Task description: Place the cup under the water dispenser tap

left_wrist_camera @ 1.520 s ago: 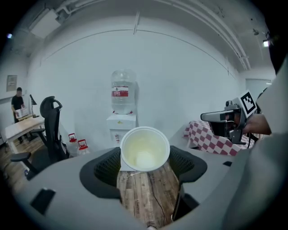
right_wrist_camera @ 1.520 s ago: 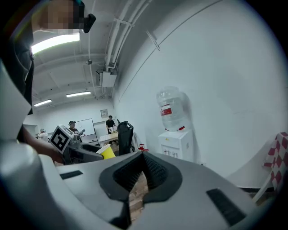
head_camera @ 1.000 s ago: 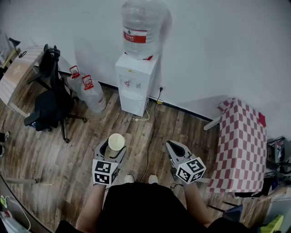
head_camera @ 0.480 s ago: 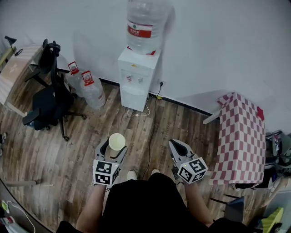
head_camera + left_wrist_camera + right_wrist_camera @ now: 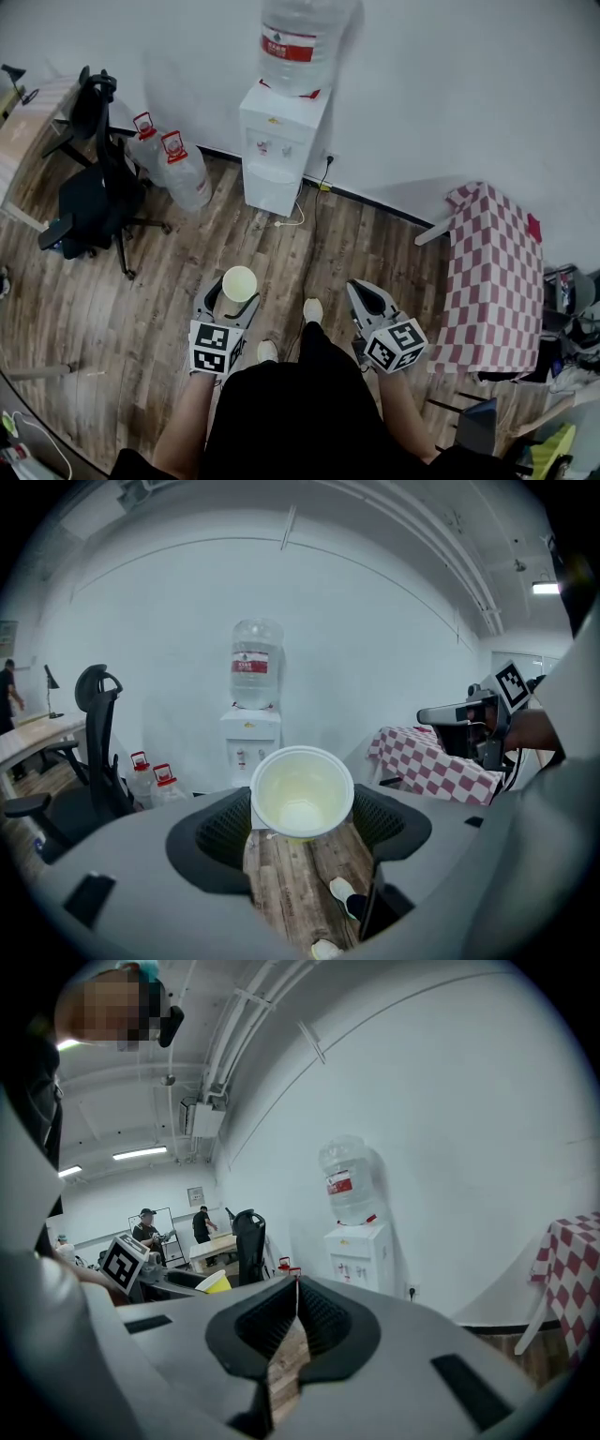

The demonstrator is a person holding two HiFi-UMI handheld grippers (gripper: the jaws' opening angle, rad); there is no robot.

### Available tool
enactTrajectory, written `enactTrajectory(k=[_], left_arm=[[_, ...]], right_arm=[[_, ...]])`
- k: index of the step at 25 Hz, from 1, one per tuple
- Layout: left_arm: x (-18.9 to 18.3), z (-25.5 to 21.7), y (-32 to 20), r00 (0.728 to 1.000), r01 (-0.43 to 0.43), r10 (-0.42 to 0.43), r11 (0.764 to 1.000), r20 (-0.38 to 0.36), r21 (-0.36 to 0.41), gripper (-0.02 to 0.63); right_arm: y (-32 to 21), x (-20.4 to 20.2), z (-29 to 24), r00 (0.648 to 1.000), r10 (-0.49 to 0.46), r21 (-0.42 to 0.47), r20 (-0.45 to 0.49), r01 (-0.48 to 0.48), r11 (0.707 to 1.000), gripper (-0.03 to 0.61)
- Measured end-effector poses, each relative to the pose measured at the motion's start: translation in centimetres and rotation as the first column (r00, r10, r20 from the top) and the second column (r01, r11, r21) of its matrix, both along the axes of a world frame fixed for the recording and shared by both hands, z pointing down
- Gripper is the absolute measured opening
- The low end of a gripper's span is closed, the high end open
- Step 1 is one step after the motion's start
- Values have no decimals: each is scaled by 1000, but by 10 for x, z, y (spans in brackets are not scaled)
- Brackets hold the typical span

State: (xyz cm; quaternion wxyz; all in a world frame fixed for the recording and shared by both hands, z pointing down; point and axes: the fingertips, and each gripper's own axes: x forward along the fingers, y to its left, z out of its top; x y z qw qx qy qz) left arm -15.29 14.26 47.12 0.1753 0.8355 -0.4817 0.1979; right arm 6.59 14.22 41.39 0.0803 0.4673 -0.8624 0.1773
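Observation:
A pale yellow paper cup [image 5: 239, 283] stands upright and empty between the jaws of my left gripper [image 5: 228, 298], which is shut on it; the cup [image 5: 301, 792] fills the middle of the left gripper view. The white water dispenser [image 5: 278, 150] with a big clear bottle on top stands against the wall, well ahead of me across the wooden floor; the dispenser [image 5: 248, 750] shows small in the left gripper view and the dispenser [image 5: 357, 1256] also in the right gripper view. My right gripper [image 5: 367, 299] is shut with nothing in it, its fingertips meeting [image 5: 297, 1281].
Two spare water bottles [image 5: 172, 169] lean left of the dispenser. A black office chair [image 5: 89, 192] stands further left by a desk [image 5: 28, 131]. A red-checked table [image 5: 494, 281] stands at the right. A cable [image 5: 309, 220] runs over the floor from the wall.
I have stepped forward; the dispenser and the floor have shifted slightly in view. Both grippers keep their pose, the cup still held in the left one.

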Motion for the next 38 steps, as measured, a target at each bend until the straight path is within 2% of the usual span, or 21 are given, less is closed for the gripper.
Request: enactTrajectory(k=[5,11,18,24,32,38], left_arm=[[9,5,-17,1000,23,-23,1000,15,-15,348],[22,4,-61,996,79,-78,997,46,-18,348],[67,-11,-126,991,128,-128,992,41,-1,348],[105,-1,-159,983,175,-172,984,59,-39,348],[136,21,-189,974,216,-208,973,94,-84,348],[135,32,-215,968,237,-227,966,107,-100,348]], right_arm=[[-24,5,11,999,-32,-16,22,33,999,21],[-85,13,11,992,-110,-9,54,111,994,21],[-155,38,7,975,-215,9,52,214,977,21],[-188,61,26,952,-303,-23,48,304,952,21],[-224,96,55,937,-346,-76,50,349,934,23],[-250,96,64,926,-373,-102,60,377,920,21]])
